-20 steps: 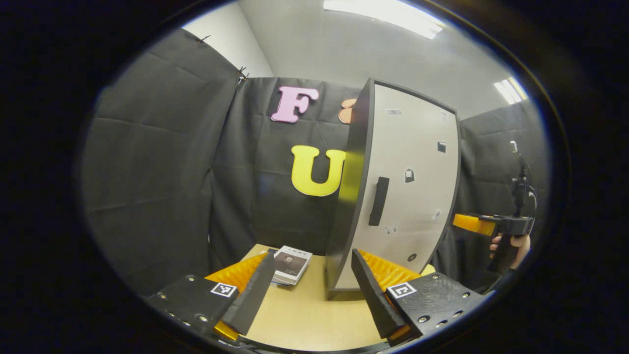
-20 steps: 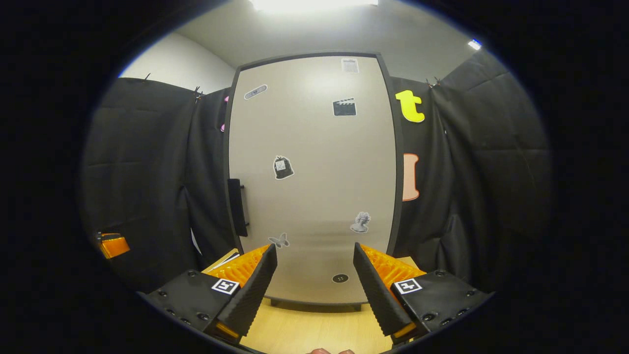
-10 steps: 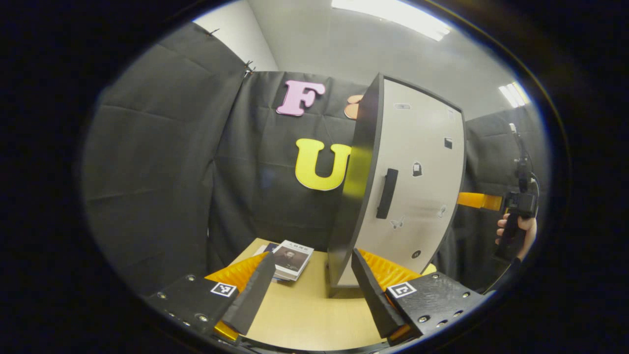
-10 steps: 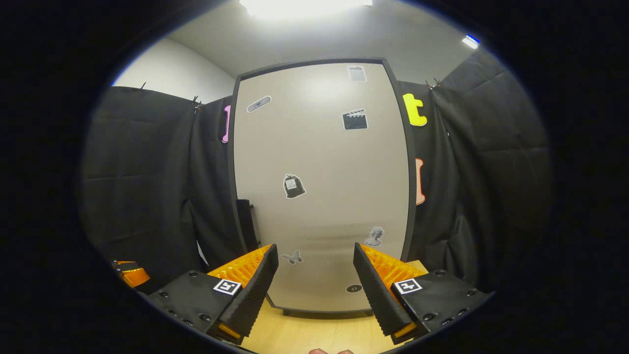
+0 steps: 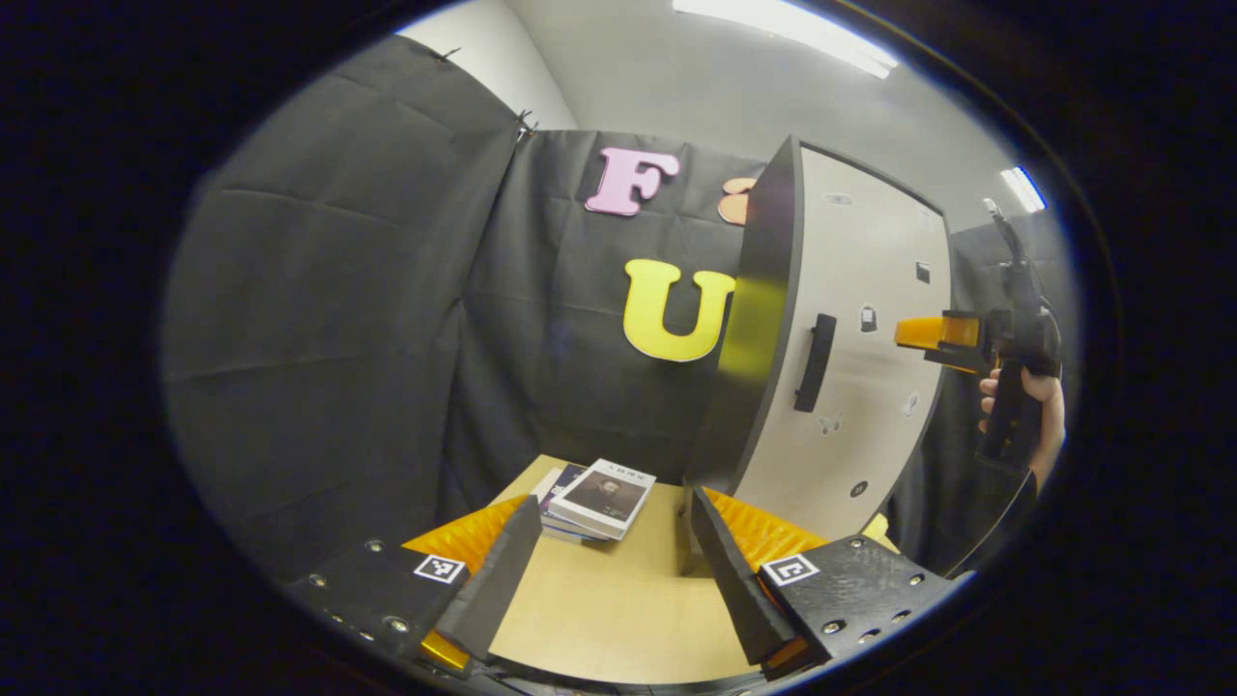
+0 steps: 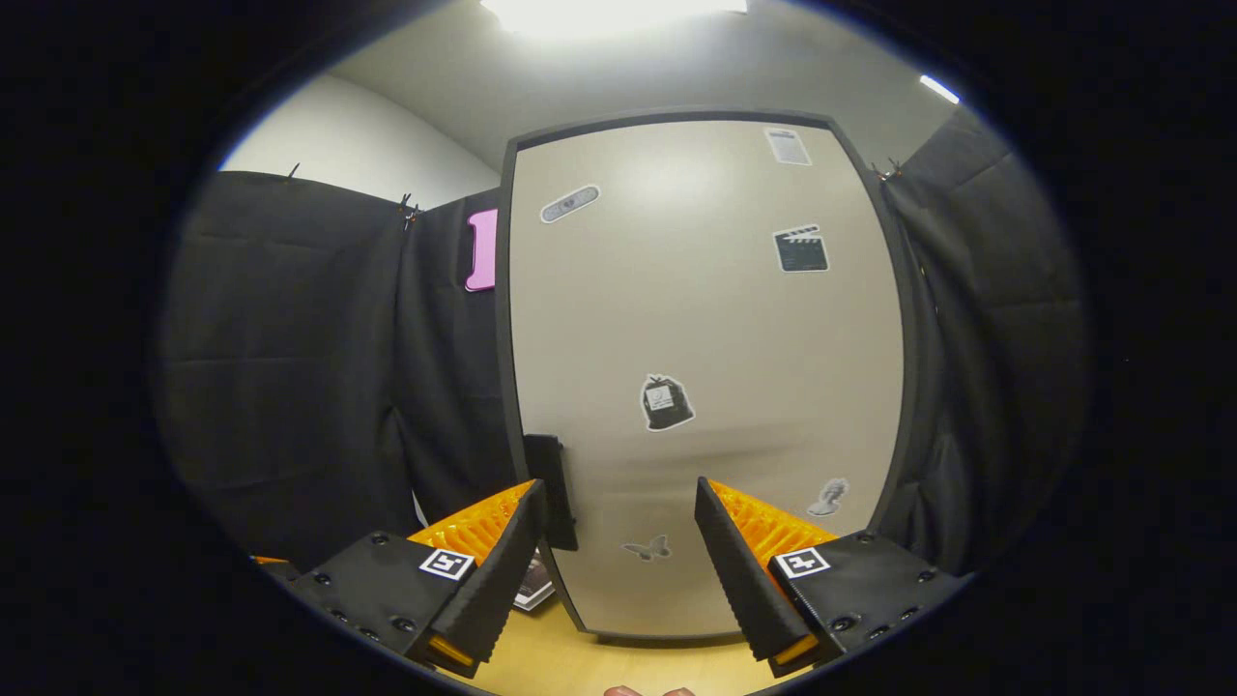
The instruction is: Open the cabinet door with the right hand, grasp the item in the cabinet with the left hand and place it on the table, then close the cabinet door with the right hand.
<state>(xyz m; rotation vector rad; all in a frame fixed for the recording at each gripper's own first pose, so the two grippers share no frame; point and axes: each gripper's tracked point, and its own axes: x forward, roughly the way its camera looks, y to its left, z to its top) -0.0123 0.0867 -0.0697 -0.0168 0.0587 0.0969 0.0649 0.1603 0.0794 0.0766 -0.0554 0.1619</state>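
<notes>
Cabinet door closed, just ahead of right claw, untouched.

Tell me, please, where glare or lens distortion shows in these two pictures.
Left gripper view: a yellowish sheen lies on the cabinet's dark side edge, and a ceiling light glares at the top. Right gripper view: the ceiling light is blown out, a soft bright patch sits high on the door, and the fisheye bows the door's straight edges outward.
</notes>
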